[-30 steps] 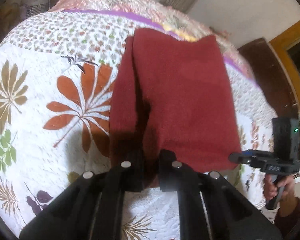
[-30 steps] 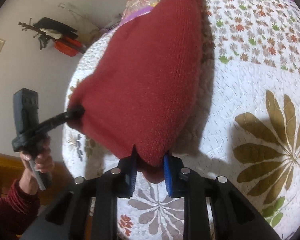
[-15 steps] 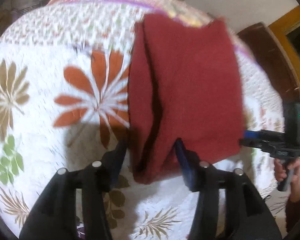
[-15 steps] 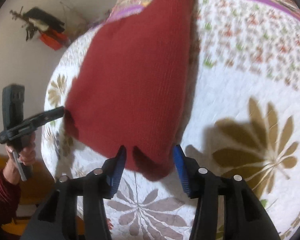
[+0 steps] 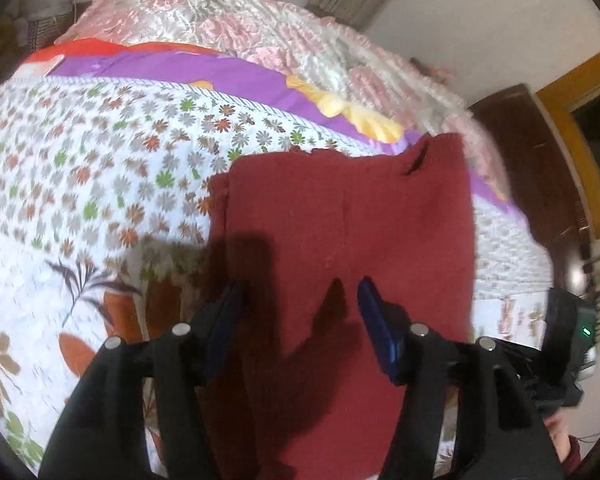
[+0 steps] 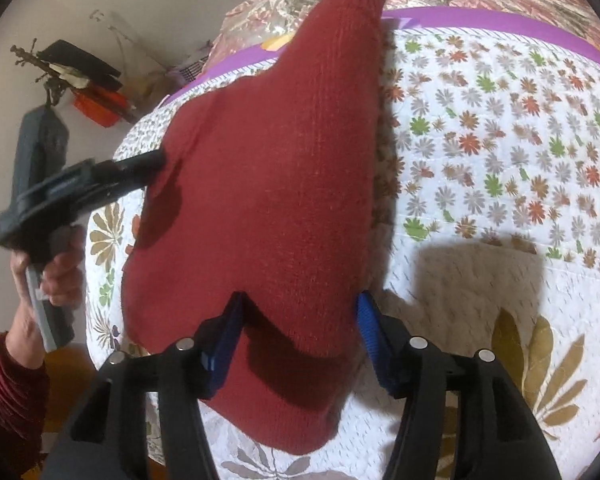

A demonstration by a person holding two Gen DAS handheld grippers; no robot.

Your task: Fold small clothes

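Note:
A dark red knit garment (image 5: 340, 220) lies folded on the flower-print quilt (image 5: 100, 184). My left gripper (image 5: 300, 292) hovers open over its near end, the blue pads wide apart and holding nothing. In the right wrist view the same garment (image 6: 268, 200) stretches away towards the bed's far side. My right gripper (image 6: 300, 300) is open above its near corner, jaws spread to either side of the cloth. The left gripper (image 6: 80, 184), held by a hand, reaches the garment's left edge. The right gripper (image 5: 560, 344) shows at the right edge of the left wrist view.
Pink satin bedding (image 5: 260, 12) and a purple sheet (image 5: 204, 72) lie at the bed's far end. A dark wooden door (image 5: 540, 168) stands at the right. Dark and orange items (image 6: 88, 80) hang on the wall left of the bed.
Both grippers were shut on the garment's lifted near edge a second ago. They opened and let it drop flat, and now stand further forward over it with the jaws wider.

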